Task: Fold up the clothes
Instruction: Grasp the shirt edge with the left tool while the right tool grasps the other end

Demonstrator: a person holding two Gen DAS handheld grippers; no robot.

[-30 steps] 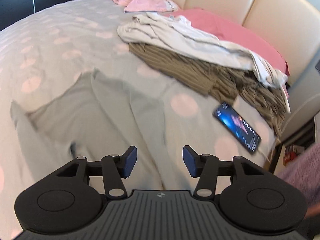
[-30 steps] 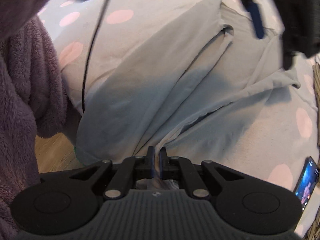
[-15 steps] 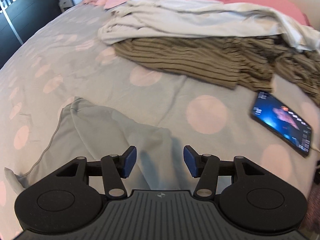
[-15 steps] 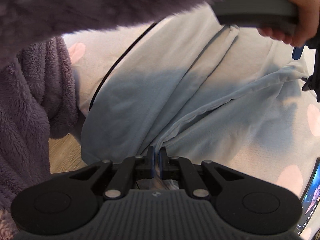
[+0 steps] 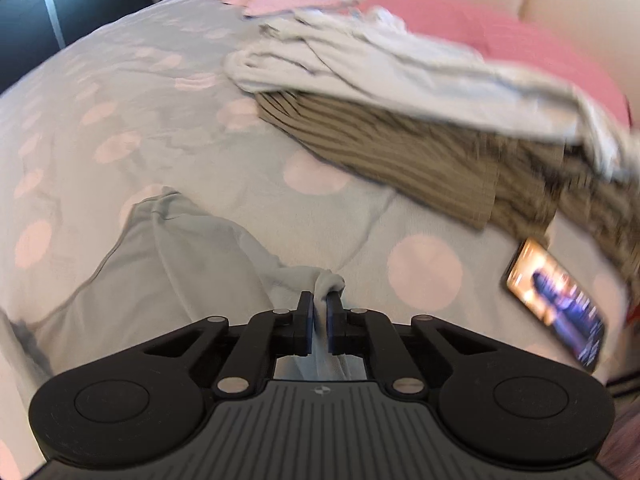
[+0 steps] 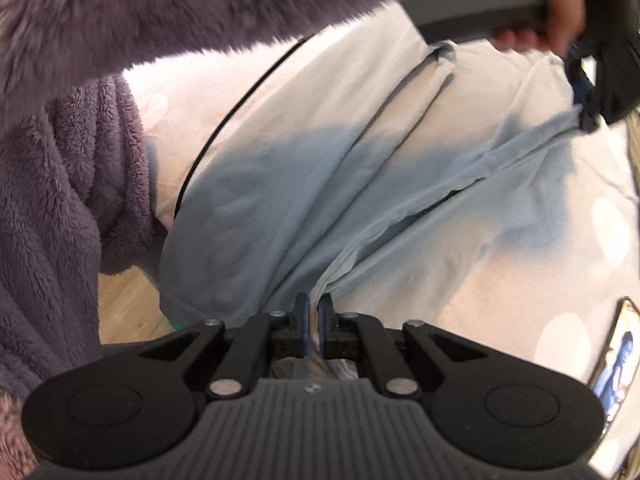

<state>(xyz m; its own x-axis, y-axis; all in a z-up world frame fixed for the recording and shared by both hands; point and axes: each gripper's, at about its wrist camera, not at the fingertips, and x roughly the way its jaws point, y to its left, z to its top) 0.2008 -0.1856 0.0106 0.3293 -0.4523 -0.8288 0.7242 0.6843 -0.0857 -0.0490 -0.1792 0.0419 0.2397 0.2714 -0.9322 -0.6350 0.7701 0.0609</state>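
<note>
A pale grey-blue garment (image 5: pixel 168 256) (image 6: pixel 288 192) lies spread and creased on the spotted bedcover (image 5: pixel 120 80). My left gripper (image 5: pixel 319 300) is shut on a bunched corner of it, the cloth bulging out above the blue pads. In the right wrist view that same left gripper (image 6: pixel 584 92) shows at the top right, held by a hand, pinching the garment's far corner. My right gripper (image 6: pixel 313 304) is shut on a near fold of the garment by the bed's edge.
A heap of clothes lies at the back: a white garment (image 5: pixel 392 68) over a brown striped one (image 5: pixel 400 148), with pink pillows (image 5: pixel 500 40) behind. A lit phone (image 5: pixel 556 300) (image 6: pixel 616 356) rests on the bed at right. A purple fleece sleeve (image 6: pixel 160 20) crosses above; wooden floor (image 6: pixel 124 304) shows below left.
My left gripper came down toward the garment's corner with jaws open, then shut on it. The right gripper stayed shut on its fold without moving.
</note>
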